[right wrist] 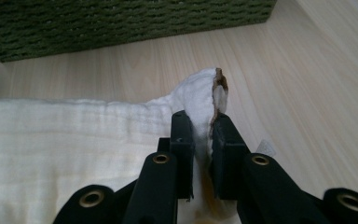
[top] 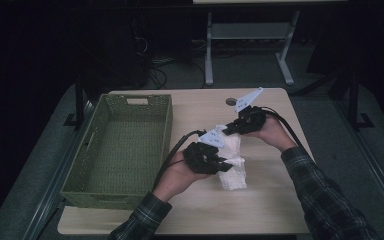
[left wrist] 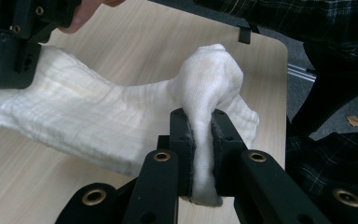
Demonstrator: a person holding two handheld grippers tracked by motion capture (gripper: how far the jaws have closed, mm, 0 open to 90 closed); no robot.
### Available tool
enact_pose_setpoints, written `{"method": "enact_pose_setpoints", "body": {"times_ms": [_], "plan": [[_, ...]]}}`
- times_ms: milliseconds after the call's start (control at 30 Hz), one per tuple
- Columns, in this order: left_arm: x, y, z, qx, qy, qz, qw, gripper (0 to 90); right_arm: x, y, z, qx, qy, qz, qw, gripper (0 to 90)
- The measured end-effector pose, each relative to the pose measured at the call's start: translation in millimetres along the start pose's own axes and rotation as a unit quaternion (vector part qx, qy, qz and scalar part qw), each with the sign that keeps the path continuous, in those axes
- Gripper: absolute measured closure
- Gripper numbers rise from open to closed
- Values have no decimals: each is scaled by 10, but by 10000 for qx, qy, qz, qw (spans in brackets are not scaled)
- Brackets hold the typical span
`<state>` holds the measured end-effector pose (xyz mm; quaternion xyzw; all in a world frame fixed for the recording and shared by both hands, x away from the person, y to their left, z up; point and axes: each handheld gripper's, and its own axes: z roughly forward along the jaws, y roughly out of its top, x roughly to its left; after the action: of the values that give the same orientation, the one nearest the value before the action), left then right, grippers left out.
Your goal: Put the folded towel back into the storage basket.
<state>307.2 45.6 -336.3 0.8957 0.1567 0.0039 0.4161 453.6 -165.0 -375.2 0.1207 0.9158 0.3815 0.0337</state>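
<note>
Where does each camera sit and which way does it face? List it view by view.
High view: above the person's side, looking forward and down on the table, green basket, white cloth; forearms, hands, left gripper, right gripper.
Left gripper view: rides the left gripper, looking along its jaws, shut on the cloth; right gripper beyond.
Right gripper view: rides the right gripper, facing the basket; jaws pinch the cloth.
Shared: all show the cloth.

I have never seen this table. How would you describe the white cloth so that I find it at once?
Start from the wooden table and its green woven basket on the left. Just right of the basket, the white cloth hangs between two black tongs. It is the one soft, pale thing here, its corners pinched by the left tongs and the right tongs.
</note>
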Motion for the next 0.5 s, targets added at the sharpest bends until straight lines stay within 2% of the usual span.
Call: {"method": "enact_pose_setpoints", "body": {"times_ms": [267, 300, 500], "plan": [[101, -93, -290, -99, 3, 10, 10000, 812, 33, 310, 84, -40, 6, -110, 9999, 805], [114, -107, -331, -100, 9, 20, 9999, 813, 27, 355, 102, -54, 7, -184, 9998, 805], [184, -198, -572, -251, 61, -26, 9997, 812, 47, 575, 156, -103, -27, -288, 9995, 805]]}}
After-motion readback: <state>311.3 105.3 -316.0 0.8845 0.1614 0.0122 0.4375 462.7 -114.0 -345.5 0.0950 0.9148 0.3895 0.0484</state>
